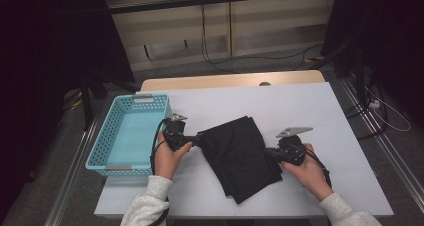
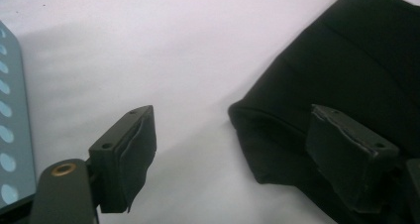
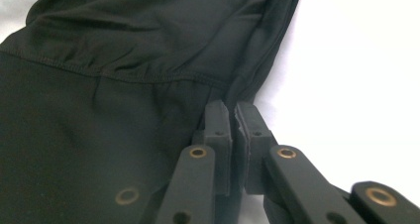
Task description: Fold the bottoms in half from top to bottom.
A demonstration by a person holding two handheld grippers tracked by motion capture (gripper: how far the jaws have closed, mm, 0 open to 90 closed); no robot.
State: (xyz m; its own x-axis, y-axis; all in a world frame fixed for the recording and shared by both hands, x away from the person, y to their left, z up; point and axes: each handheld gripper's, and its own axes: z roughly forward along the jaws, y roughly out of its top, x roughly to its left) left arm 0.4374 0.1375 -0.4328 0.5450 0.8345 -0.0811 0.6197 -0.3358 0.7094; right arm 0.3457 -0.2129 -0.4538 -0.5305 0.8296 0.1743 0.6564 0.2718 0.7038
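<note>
Right gripper view, seam (image 3: 124, 68) of black cloth (image 3: 99, 125), jaws pinched

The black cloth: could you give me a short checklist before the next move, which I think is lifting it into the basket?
1. Right gripper shut on edge of black cloth: ok.
2. Left gripper jaws open: ok.
3. Left gripper holds the cloth: not ok; one jaw lies over its edge, the other over bare table.
4. Cloth folded flat: ok.
5. Blue basket has room: ok.
6. Grip deep enough for lifting: cannot tell.

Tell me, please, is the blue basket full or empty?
Empty: the high view shows the blue basket with only its bare floor inside, left of the black cloth.
</note>
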